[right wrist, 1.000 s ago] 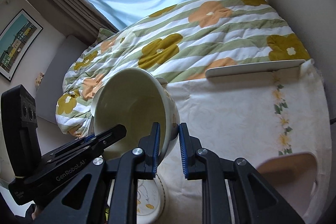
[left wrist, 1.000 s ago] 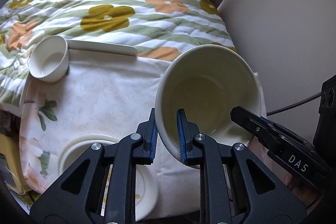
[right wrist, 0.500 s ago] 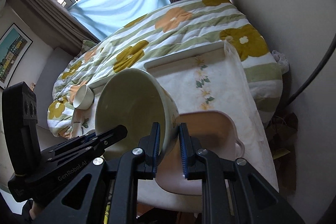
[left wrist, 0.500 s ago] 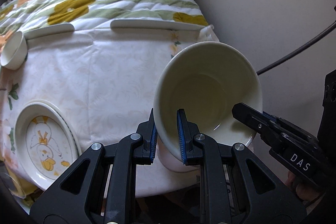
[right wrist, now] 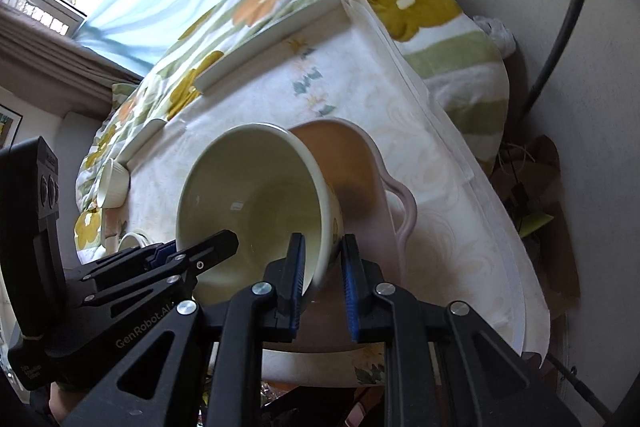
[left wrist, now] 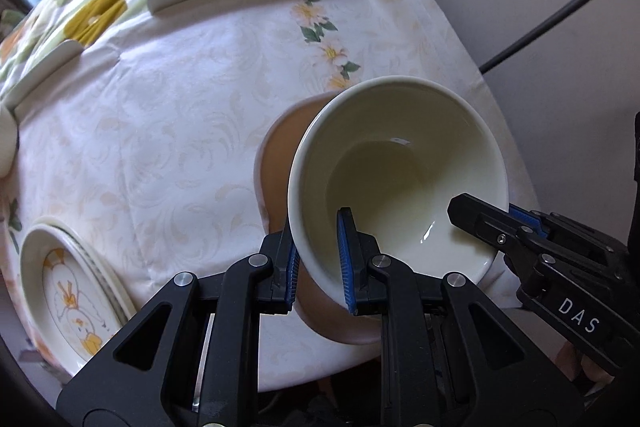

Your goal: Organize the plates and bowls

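A: Since the earlier frame, the cream bowl (left wrist: 400, 179) was carried rightward across the surface (left wrist: 168, 131); it was seen over the pink dish (left wrist: 276, 163), where before it was over bare cloth near the duck plate (left wrist: 68, 291).

B: Grip state?

A: Left gripper (left wrist: 318, 259) was closed on the bowl's near rim, one blue pad inside, one outside. Right gripper (right wrist: 322, 271) was clamped on the opposite rim the same way. Both pairs of fingers were pressed on the wall, no change in width noted.

B: Bowl pose?

A: Tilted, mouth turned toward the cameras, bottom toward the pink dish. Contact with the dish could not be told; the bowl's base was hidden.

B: Pink dish?

A: It was seen lying on the floral cloth near the right edge of the surface, with a loop handle (right wrist: 404, 211) visible in the right wrist view.

B: Other items?

A: Duck plate was seen stacked on another plate at the left edge. A small white cup (right wrist: 114, 183) was seen at the far left corner, well apart from the bowl. Flowered quilt (right wrist: 420, 3) was seen on the bed behind the surface. A cable (left wrist: 560, 15) was seen along the wall.
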Action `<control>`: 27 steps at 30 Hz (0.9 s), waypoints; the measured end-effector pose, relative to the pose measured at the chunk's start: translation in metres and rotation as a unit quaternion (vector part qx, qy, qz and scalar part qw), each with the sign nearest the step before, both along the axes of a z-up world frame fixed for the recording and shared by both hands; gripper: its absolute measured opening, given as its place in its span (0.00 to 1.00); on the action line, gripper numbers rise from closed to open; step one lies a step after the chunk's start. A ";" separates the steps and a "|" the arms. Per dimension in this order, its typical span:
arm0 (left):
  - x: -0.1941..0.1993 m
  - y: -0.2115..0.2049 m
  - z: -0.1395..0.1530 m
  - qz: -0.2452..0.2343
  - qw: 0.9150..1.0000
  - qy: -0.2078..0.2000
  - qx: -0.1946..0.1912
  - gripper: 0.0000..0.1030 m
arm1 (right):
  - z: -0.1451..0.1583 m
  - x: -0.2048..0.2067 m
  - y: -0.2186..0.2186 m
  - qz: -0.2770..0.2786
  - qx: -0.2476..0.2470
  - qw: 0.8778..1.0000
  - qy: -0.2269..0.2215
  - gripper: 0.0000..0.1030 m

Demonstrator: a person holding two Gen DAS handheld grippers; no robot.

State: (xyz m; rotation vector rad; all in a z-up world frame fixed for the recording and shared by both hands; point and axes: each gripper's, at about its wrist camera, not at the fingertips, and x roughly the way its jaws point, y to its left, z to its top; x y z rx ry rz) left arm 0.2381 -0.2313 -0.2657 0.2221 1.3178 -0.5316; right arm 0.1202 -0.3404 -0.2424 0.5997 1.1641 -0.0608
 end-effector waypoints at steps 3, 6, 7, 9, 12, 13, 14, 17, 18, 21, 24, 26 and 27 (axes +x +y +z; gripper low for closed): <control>-0.001 -0.007 -0.007 -0.017 1.000 -0.003 0.016 0.15 | -0.008 -0.001 -0.001 -0.008 0.001 1.000 0.009 0.16; 0.000 -0.013 -0.013 -0.027 0.999 -0.004 0.026 0.15 | -0.014 -0.001 -0.003 -0.013 0.002 1.000 0.018 0.16; 0.000 -0.014 -0.014 -0.028 0.999 -0.003 0.026 0.15 | -0.015 -0.002 -0.002 -0.015 0.002 1.000 0.020 0.16; 0.000 -0.015 -0.016 -0.033 0.999 -0.006 0.031 0.15 | -0.016 -0.002 -0.003 -0.017 0.001 1.000 0.021 0.16; 0.000 -0.018 -0.019 -0.041 0.998 -0.012 0.041 0.15 | -0.018 -0.001 -0.004 -0.019 0.001 1.000 0.024 0.16; 0.000 -0.018 -0.020 -0.043 0.998 -0.013 0.042 0.15 | -0.019 -0.001 -0.003 -0.020 0.001 0.999 0.025 0.16; 0.000 -0.018 -0.021 -0.043 0.998 -0.014 0.042 0.15 | -0.019 -0.002 -0.003 -0.021 0.001 0.999 0.025 0.16; -0.001 -0.019 -0.022 -0.048 0.997 -0.022 0.047 0.15 | -0.020 -0.003 -0.002 -0.021 -0.004 0.999 0.024 0.16; -0.001 -0.019 -0.022 -0.049 0.997 -0.024 0.049 0.15 | -0.020 -0.003 -0.002 -0.021 -0.004 0.999 0.024 0.16; -0.002 -0.022 -0.024 -0.052 0.997 -0.032 0.055 0.15 | -0.020 -0.004 -0.001 -0.020 -0.008 0.999 0.023 0.16; -0.005 -0.024 -0.022 -0.054 0.996 -0.041 0.062 0.15 | -0.019 -0.006 0.000 -0.020 -0.009 1.000 0.022 0.16; -0.006 -0.025 -0.020 -0.053 0.995 -0.047 0.066 0.15 | -0.019 -0.007 0.000 -0.020 -0.006 1.000 0.022 0.16; -0.007 -0.026 -0.019 -0.054 0.995 -0.050 0.070 0.15 | -0.018 -0.008 0.000 -0.021 -0.005 1.000 0.019 0.16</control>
